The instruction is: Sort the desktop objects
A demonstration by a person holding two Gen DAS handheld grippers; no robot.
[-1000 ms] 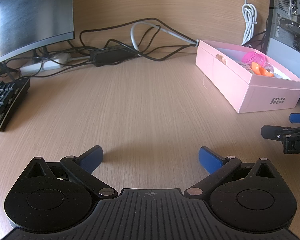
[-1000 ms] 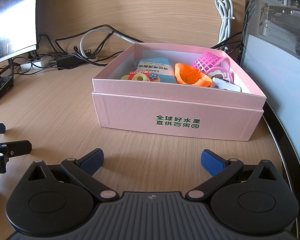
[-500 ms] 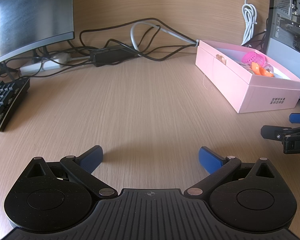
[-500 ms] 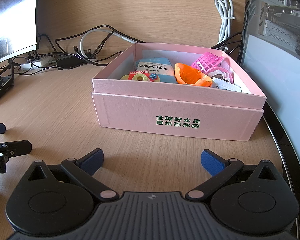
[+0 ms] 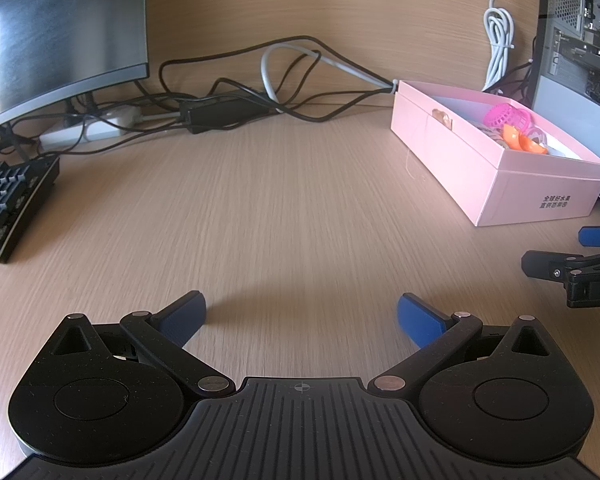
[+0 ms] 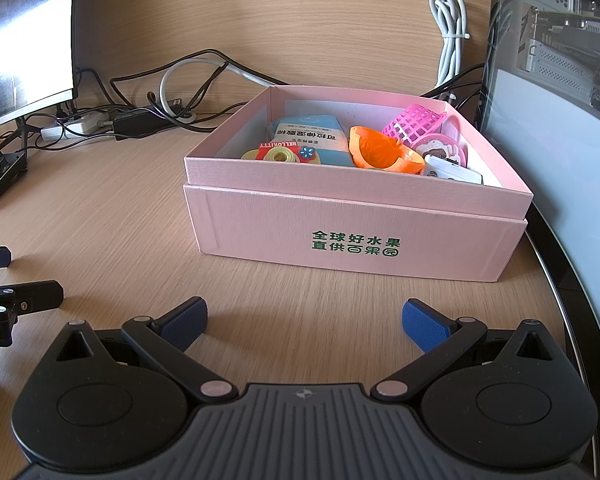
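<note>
A pink box (image 6: 352,236) stands on the wooden desk straight ahead of my right gripper (image 6: 304,320), which is open and empty just short of its front wall. The box holds an orange bowl (image 6: 380,154), a pink basket (image 6: 414,126), a blue packet (image 6: 312,140), a yellow tape roll (image 6: 278,156) and a white item (image 6: 452,170). My left gripper (image 5: 300,316) is open and empty over bare desk; the box (image 5: 480,160) lies to its far right. Each gripper shows at the edge of the other's view.
A monitor (image 5: 56,28) and a black keyboard (image 5: 8,200) are at the left. A tangle of cables with a black power brick (image 5: 220,110) and white power strip (image 5: 88,128) runs along the back wall. A computer case (image 6: 560,92) stands right of the box.
</note>
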